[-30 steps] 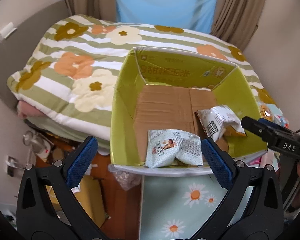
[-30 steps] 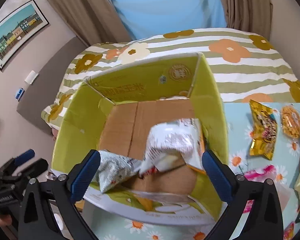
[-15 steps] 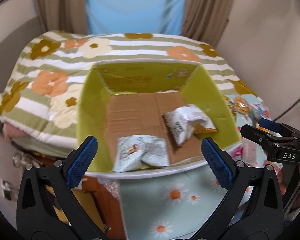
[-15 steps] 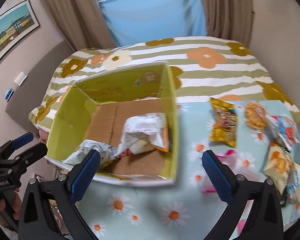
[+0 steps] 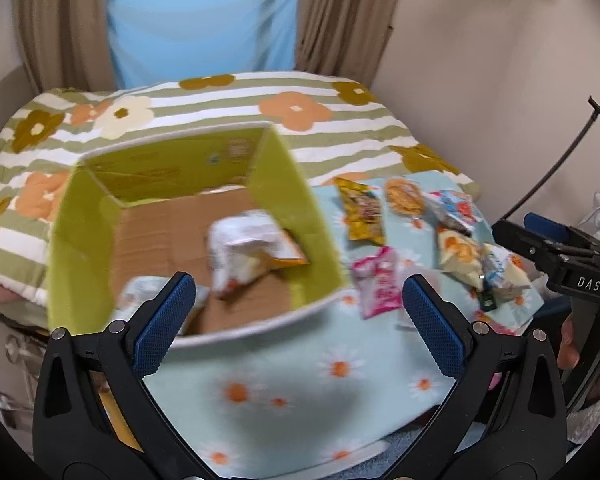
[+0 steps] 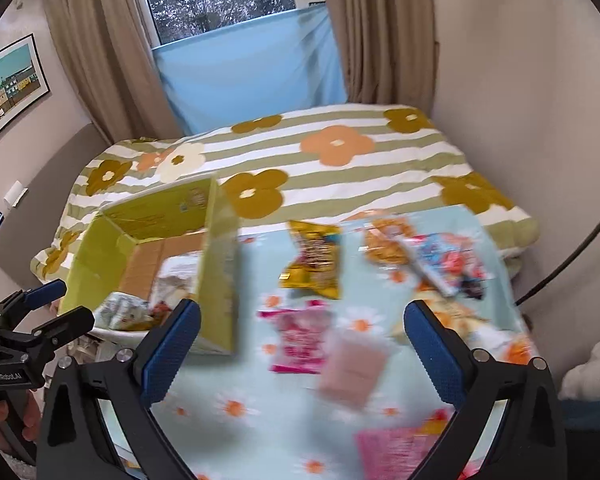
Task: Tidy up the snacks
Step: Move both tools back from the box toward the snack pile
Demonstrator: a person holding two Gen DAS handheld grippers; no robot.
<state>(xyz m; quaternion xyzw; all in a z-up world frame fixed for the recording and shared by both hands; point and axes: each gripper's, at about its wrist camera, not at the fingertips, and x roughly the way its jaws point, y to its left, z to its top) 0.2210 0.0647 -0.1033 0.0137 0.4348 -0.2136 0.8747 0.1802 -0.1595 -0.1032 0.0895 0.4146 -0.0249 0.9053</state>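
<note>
Two packets already lie in the yellow box [image 5: 180, 240], but the job looks barely started, with a yellow bag [image 6: 314, 260], a pink packet [image 6: 300, 340] and several others left on the daisy cloth [image 5: 280, 392] while the left gripper [image 5: 296, 312] and right gripper [image 6: 300, 344] hover wide apart, holding nothing.

Right tongs [image 6: 300, 344] gape empty above a blurred, seemingly pink snack packet [image 6: 300, 336] beside the yellow box [image 6: 216, 264].
</note>
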